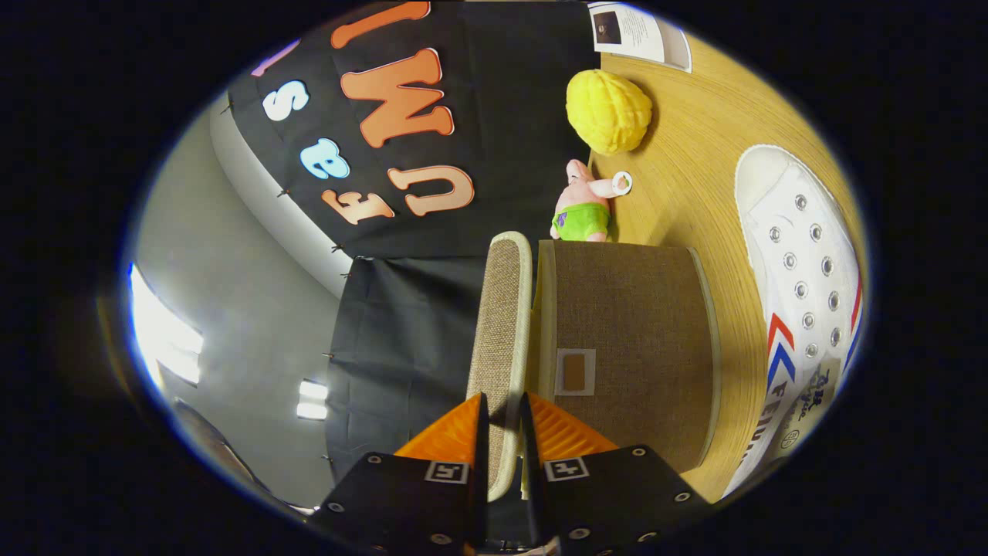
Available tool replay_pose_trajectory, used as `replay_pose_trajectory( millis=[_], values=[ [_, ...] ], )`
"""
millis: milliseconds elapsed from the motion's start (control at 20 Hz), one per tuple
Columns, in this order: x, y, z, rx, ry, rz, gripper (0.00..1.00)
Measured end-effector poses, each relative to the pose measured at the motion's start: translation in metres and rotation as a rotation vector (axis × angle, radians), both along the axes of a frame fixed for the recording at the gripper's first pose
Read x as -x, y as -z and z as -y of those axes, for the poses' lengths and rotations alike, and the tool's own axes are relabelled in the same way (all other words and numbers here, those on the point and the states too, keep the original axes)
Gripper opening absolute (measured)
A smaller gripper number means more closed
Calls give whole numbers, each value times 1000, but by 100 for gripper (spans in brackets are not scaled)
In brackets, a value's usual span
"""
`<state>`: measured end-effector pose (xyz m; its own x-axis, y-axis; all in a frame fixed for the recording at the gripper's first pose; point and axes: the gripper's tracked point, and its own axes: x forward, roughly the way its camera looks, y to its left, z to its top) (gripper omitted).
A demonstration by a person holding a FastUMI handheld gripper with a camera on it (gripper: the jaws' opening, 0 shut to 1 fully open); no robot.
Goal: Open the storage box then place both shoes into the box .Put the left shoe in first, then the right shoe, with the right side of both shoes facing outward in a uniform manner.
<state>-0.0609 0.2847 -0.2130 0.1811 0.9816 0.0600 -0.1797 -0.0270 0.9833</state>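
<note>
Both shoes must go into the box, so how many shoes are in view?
1: a white shoe on the wooden table, beside the storage box. The second may be hidden.

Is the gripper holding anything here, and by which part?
Yes: the gripper is shut on the storage box's lid, both fingers pinching its near edge, raised off the box.

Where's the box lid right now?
In the gripper view, the lid stands on edge between the hand-held gripper fingers, pinched by both, just beside the brown storage box on the wooden table.
</note>
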Motion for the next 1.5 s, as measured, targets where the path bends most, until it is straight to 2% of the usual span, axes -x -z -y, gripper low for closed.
replay_pose_trajectory(
  millis=[100, 200, 400, 600, 900, 1200, 1500],
  values=[
    [2, -10, -6, -5, -5, -10, 8],
    [8, -19, -11, 12, -23, 7, 3],
    [8, -42, -28, 108, -13, 64, 2],
    [12, -71, -54, 202, -7, 178, 3],
    [26, -110, -104, 262, -1, 277, 3],
    [53, -127, -165, 368, -17, 386, 3],
    [78, -120, -230, 489, -46, 516, 3]
  ],
)
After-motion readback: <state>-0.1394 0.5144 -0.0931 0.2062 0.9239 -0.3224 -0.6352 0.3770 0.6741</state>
